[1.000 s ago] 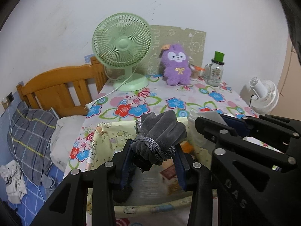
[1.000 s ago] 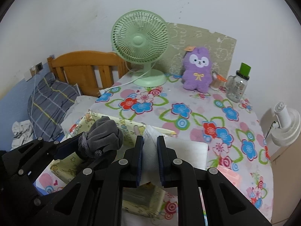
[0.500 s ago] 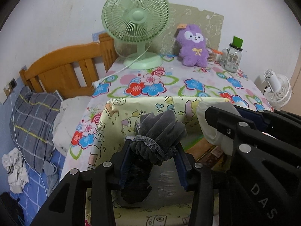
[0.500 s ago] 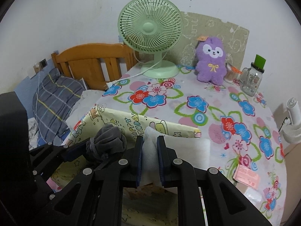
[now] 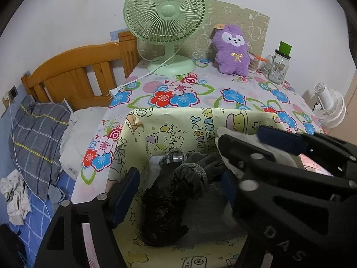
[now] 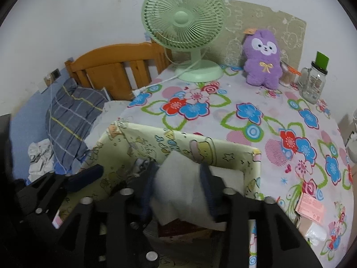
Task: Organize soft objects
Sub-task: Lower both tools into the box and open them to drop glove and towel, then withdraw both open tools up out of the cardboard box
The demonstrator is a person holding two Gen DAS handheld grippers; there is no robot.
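A yellow cartoon-print box (image 5: 178, 122) stands open at the table's front edge; it also shows in the right wrist view (image 6: 225, 154). A grey glove bundle (image 5: 191, 176) lies inside it beside a black bundle (image 5: 162, 212). My left gripper (image 5: 178, 189) is open above the box, its jaws apart on either side of the gloves. My right gripper (image 6: 178, 187) is open over the box with a white folded cloth (image 6: 178, 192) loose between its jaws. The right gripper also shows in the left wrist view (image 5: 256, 143).
A green fan (image 5: 166, 22), a purple plush toy (image 5: 232, 51) and a glass jar (image 5: 279, 67) stand at the back of the floral tablecloth (image 5: 234, 93). A wooden headboard (image 5: 73, 71) and bedding lie left. A small white fan (image 5: 330, 107) is right.
Both grippers lowered over the box and opened. The gloves dropped from the left gripper into the box; the white cloth is released between the right jaws.
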